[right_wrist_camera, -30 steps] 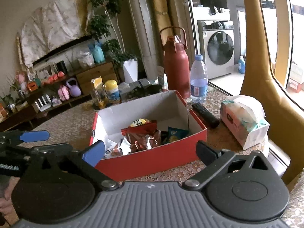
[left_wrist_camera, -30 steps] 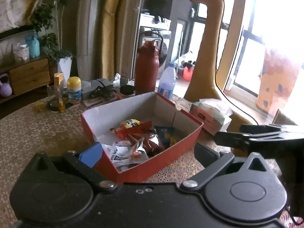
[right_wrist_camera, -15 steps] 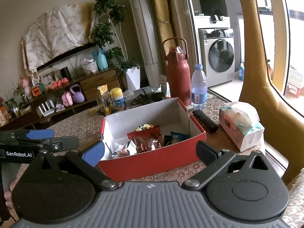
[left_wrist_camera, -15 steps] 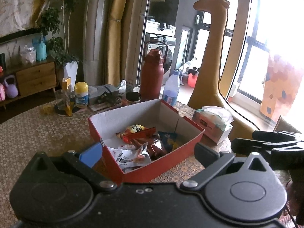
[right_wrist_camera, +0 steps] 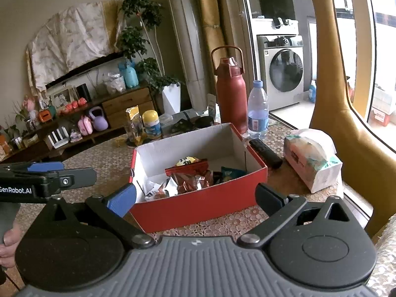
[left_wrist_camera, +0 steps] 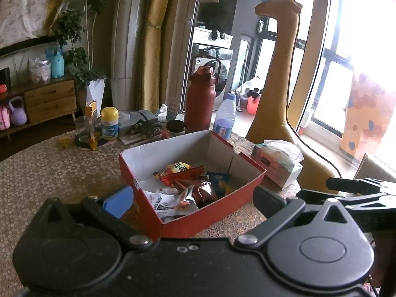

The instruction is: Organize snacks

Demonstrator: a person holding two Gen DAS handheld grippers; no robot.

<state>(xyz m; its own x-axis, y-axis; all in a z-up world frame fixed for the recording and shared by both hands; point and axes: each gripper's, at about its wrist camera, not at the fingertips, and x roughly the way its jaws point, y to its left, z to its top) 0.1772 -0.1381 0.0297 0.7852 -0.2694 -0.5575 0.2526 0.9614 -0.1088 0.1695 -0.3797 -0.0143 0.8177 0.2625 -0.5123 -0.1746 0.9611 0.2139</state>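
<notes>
Left gripper and right gripper are both held level with jaws spread wide and empty; a hand grips the left gripper's handle

Patterned table carries red box, tissue pack, bottles.

A red cardboard box with a white inside sits open-topped on the patterned table, turned corner-on in the left wrist view. Snack packets lie loose in a heap on its floor, toward the near side: shiny reddish-brown foil packs, a yellow pack behind them, a blue pack at the right, and white wrappers at the left.
</notes>
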